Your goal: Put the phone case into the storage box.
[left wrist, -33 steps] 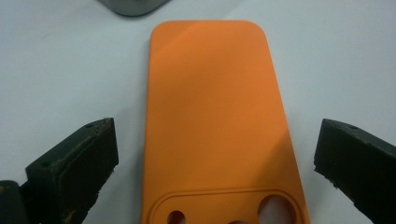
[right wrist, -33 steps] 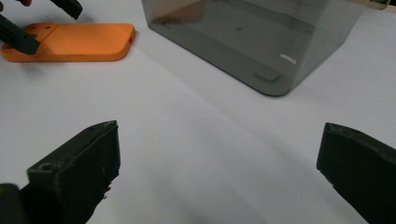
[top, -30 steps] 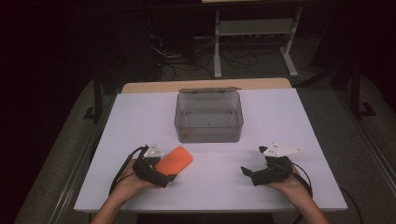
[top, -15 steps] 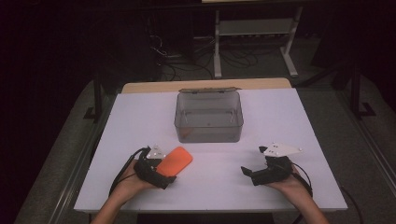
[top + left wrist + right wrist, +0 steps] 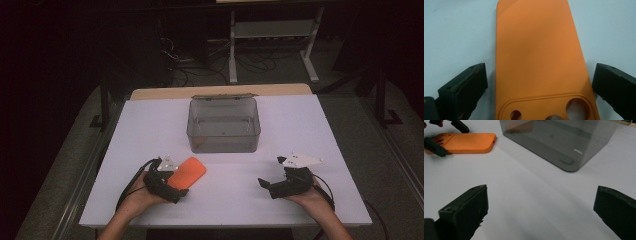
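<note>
Left gripper straddles the orange phone case, jaws spread, not touching. Squeeze squarely on both long edges, then lift toward the box at one o'clock.

Orange phone case, flat on the white table (camera cutouts near end), angled toward the box

1. A white table top is occupying the middle of the high view, brightly lit against its surroundings.
2. A strip of wooden board is showing along the table's far edge.
3. Grey floor is running along both sides of the table.
4. A pale metal shelf frame is standing behind the table.
5. Loose cables are lying on the floor beside that frame.
6. The far room is receding into darkness.
</note>
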